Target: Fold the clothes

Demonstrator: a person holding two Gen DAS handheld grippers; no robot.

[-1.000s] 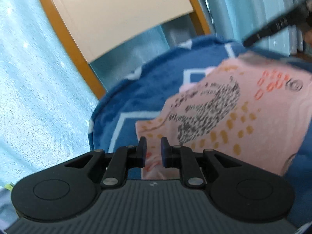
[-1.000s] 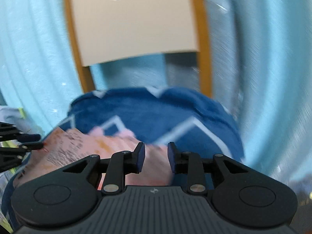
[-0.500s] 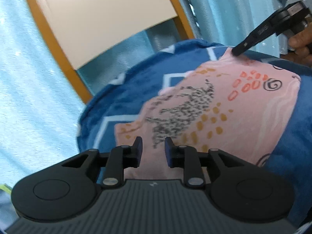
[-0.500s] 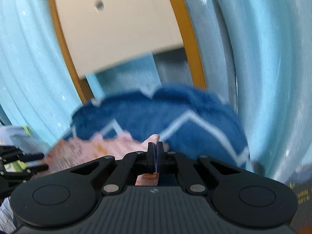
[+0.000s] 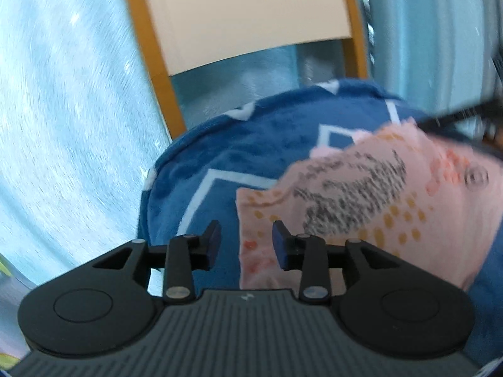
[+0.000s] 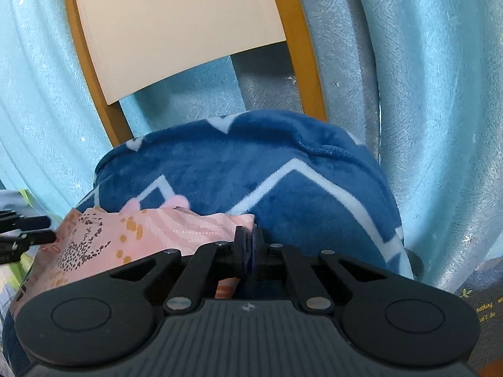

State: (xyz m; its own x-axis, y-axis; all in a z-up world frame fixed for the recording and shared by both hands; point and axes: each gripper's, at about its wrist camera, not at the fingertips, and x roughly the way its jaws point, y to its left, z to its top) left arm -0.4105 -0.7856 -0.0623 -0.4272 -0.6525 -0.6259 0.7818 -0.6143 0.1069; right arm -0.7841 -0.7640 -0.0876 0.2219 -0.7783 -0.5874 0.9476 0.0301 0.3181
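The pink patterned garment (image 5: 393, 207) lies spread on the blue blanket (image 6: 251, 163) over the chair seat. The right gripper (image 6: 248, 251), open a second ago, is now pressed together on the garment's corner, while the left gripper (image 5: 246, 243) has spread wider over the near edge, so a two-corner fold looks ready to begin

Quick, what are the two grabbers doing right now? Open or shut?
Left gripper: open, holding nothing, its jaws either side of the pink cloth's near edge.
Right gripper: shut on the pink cloth's corner.
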